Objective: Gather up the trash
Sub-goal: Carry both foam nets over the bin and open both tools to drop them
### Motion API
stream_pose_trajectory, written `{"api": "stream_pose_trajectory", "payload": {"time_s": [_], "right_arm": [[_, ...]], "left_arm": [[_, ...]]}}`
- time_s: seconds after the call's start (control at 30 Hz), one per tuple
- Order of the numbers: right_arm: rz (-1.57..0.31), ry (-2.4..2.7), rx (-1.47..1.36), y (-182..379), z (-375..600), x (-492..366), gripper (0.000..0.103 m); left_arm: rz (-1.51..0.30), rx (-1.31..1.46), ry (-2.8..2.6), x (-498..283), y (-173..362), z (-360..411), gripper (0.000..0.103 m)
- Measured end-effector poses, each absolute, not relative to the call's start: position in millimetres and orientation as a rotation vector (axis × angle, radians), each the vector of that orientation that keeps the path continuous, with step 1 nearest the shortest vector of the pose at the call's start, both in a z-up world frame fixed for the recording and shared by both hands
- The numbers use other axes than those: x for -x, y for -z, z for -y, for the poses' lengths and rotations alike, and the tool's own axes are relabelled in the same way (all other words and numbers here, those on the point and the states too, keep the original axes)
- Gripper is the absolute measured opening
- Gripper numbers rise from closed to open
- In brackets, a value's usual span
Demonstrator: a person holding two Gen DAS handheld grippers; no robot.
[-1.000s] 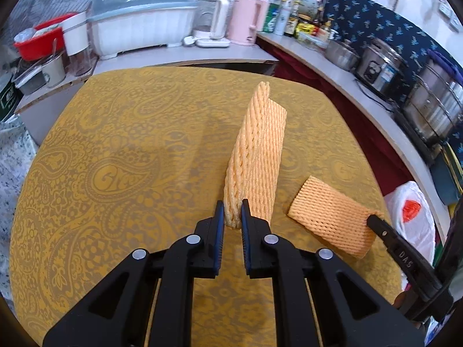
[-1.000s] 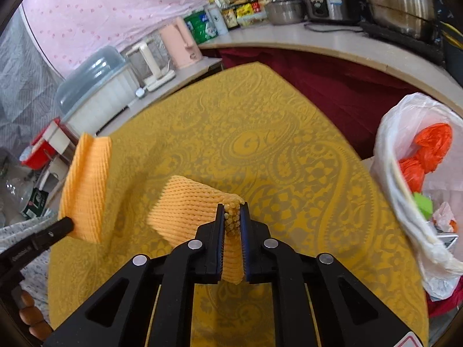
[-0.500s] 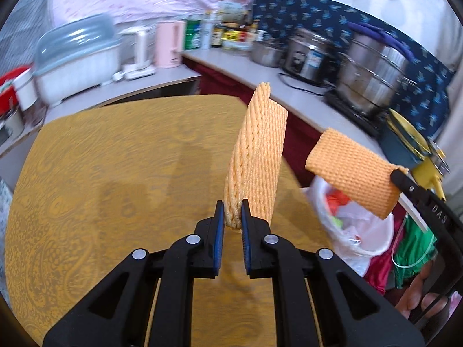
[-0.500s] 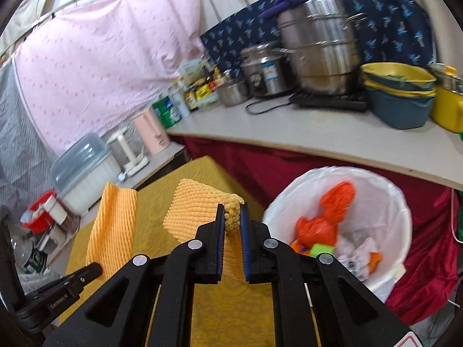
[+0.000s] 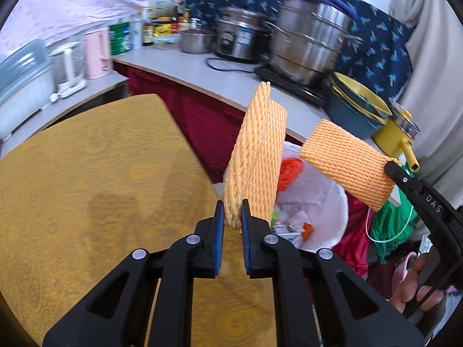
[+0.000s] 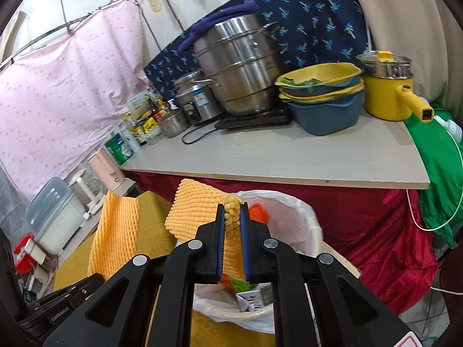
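Observation:
My left gripper [image 5: 232,212] is shut on an orange foam net sleeve [image 5: 256,156] that stands upright in front of it, over the table's right edge. My right gripper [image 6: 232,217] is shut on a second orange foam net sleeve [image 6: 196,214], held just above a bin lined with a white bag [image 6: 292,217]. The bin [image 5: 324,202] holds orange and mixed trash. In the left wrist view the right gripper's sleeve [image 5: 347,162] hangs above the bin's right side. In the right wrist view the left sleeve [image 6: 114,237] shows at lower left.
The table has a yellow patterned cloth [image 5: 86,179]. A grey counter [image 6: 289,156] over a red curtain carries steel pots [image 6: 240,63], stacked basins [image 6: 321,95] and a yellow pot [image 6: 387,92]. A green bag [image 6: 439,173] hangs at right.
Both grippers have swung right from over the table toward the bin, each still holding its foam sleeve. The right sleeve was lifted off the table and now hangs over the bin.

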State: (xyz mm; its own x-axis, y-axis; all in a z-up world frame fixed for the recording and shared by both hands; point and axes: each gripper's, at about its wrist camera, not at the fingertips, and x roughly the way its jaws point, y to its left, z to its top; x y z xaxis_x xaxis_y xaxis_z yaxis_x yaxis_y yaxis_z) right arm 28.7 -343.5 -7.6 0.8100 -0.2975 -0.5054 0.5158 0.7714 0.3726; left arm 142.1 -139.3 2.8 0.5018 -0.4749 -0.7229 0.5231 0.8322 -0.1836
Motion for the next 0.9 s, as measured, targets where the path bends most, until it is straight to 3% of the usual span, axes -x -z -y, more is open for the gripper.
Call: {"api": "stream_pose_trajectory", "payload": {"time_s": [0.43,0.57,0.63,0.73,0.9], "right_arm": [[-0.517,0.51,-0.58,54,380,-31,0.011],[-0.531,0.514,-0.592,64,385,-35,0.015],[-0.533,0.511,-0.601,66,386,-38,0.016],[-0.526,0.498,-0.613,67,386,-41,0.034],[-0.514,0.485,-0.604,61,383,-43,0.037]], "left_arm": [[-0.943,-0.165,0.654,-151,43,212,0.012],[-0.949,-0.174,0.644,-157,52,218,0.013],[-0.939,-0.181,0.625,-159,54,220,0.03],[-0.911,-0.168,0.597,-160,53,218,0.056],[-0.886,-0.172,0.583,-160,49,213,0.065]]}}
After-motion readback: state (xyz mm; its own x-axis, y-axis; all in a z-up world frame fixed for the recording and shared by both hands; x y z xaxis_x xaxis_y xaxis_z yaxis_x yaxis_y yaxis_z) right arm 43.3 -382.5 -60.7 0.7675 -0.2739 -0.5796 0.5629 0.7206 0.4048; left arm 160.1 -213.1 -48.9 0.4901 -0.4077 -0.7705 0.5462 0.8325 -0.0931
